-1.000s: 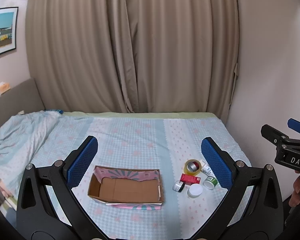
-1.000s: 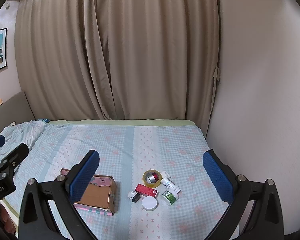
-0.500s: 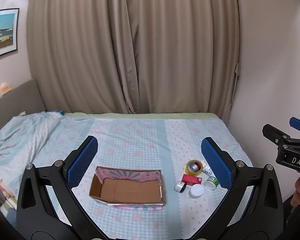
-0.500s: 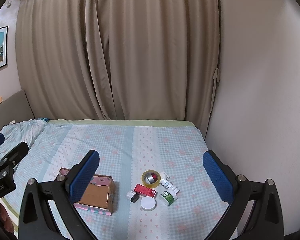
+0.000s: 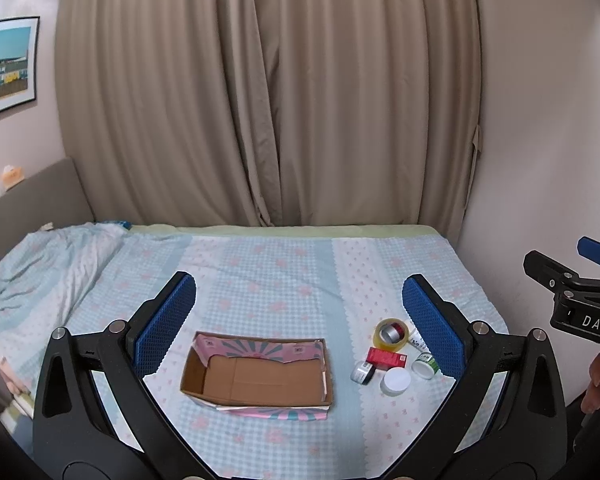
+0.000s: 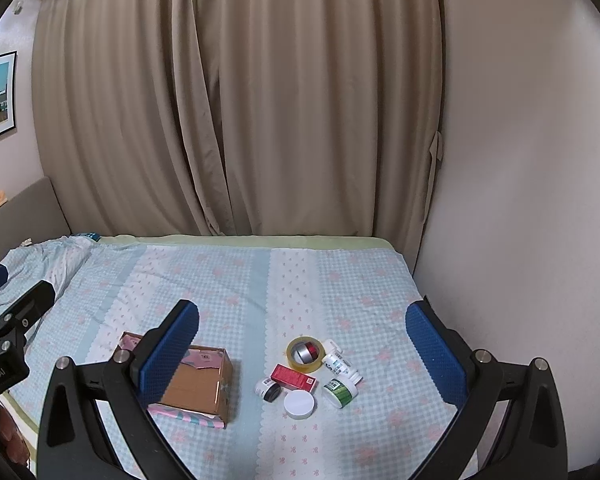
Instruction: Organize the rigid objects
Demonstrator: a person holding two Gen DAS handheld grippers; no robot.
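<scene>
An open cardboard box [image 5: 256, 376] with pink patterned sides lies on the bed; it also shows in the right wrist view [image 6: 196, 384]. To its right sits a cluster: a yellow tape roll [image 6: 305, 353], a red box [image 6: 293, 377], a white round lid [image 6: 299, 404], a green-labelled jar [image 6: 339, 392], a white tube [image 6: 340, 364] and a small dark-capped jar [image 6: 268, 390]. The cluster shows in the left wrist view around the red box [image 5: 386, 359]. My left gripper [image 5: 298, 320] is open and empty above the box. My right gripper [image 6: 302, 340] is open and empty above the cluster.
The bed [image 6: 240, 280] has a blue checked sheet. A bunched blanket [image 5: 40, 272] lies at its left. Beige curtains [image 5: 268, 100] hang behind. A wall [image 6: 520, 200] borders the bed's right side. A headboard [image 5: 32, 196] stands at the left.
Both views have shifted slightly; the box and the cluster sit a little lower in frame. Both grippers stay open. Nothing on the bed has moved.
</scene>
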